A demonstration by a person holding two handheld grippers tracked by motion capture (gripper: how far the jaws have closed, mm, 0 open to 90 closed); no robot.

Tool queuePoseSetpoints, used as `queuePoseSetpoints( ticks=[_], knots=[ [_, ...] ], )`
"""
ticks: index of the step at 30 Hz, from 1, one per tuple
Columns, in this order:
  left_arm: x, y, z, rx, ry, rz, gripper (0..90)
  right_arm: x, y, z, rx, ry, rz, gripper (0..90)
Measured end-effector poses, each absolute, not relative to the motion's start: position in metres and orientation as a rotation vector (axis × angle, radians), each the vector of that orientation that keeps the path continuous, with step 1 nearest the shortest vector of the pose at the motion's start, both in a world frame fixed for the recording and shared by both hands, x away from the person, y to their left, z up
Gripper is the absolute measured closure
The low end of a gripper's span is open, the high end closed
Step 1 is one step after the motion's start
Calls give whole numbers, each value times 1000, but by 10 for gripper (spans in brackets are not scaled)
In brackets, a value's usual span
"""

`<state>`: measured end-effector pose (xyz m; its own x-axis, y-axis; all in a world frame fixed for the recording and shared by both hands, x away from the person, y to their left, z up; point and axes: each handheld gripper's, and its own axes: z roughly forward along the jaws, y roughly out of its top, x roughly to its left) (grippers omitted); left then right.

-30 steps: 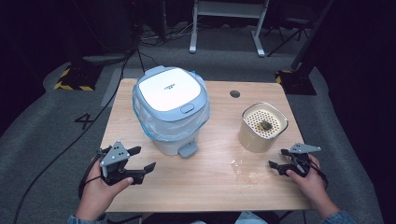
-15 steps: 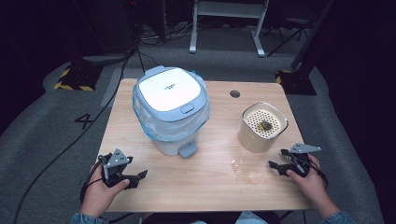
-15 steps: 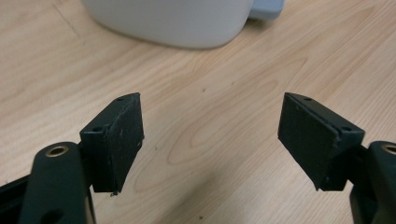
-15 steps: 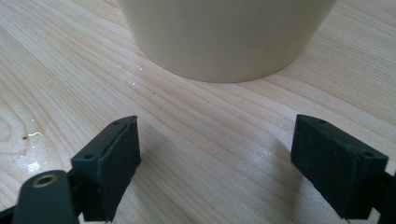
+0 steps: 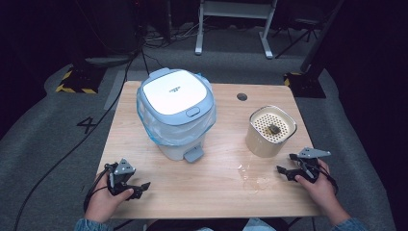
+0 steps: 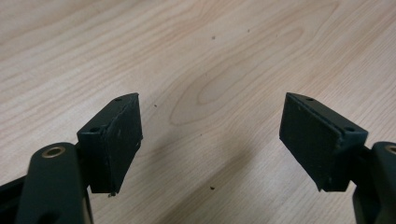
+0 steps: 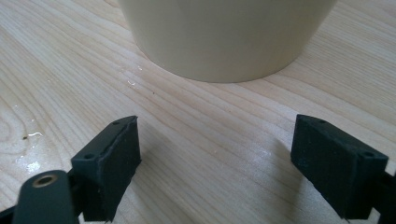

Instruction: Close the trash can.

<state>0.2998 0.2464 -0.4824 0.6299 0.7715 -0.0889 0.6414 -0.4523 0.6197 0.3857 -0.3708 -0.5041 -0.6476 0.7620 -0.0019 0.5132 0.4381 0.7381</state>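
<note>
Resting near the front-left corner of the wooden table [image 5: 226, 192], the left gripper [image 5: 137, 186] sits in the person's left hand [image 5: 103, 202] with its jaws spread wide and nothing between them; the left gripper view has bare wood grain under its two black pads [image 6: 116, 140]. The right gripper [image 5: 286, 166] lies near the front-right edge, held by the right hand [image 5: 320, 185], its jaws likewise spread apart and empty. It points toward the cream container [image 5: 269, 132], which stands just beyond it on the right half of the table, upright, with a perforated insert at the top and a small dark lump lying on that insert. In the right gripper view the container's smooth, rounded cream wall [image 7: 229, 37] rises close ahead of the open jaws, apart from them.

A wet patch [image 5: 252, 178] glistens on the wood between the right gripper and the table's middle, just in front of the container. Left of centre stands a pedal bin [image 5: 175, 113] with a white lid framed in pale blue, a clear liner bag folded over its rim and a blue foot pedal at the front. A short dark line of print sits on the lid, too small to read. On the grey floor left of the table a white "4" [image 5: 86, 124] is marked.
</note>
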Motion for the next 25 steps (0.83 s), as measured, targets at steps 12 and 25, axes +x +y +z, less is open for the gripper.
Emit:
queuePoseSetpoints(
  ticks=[12,25],
  knots=[
    [304,240,-503,2217,1031,371,135,386,-371,-504,1090,2360,1039,159],
    [308,238,-506,2178,1131,412,12,386,-371,-504,1090,2360,1038,159]
  ],
)
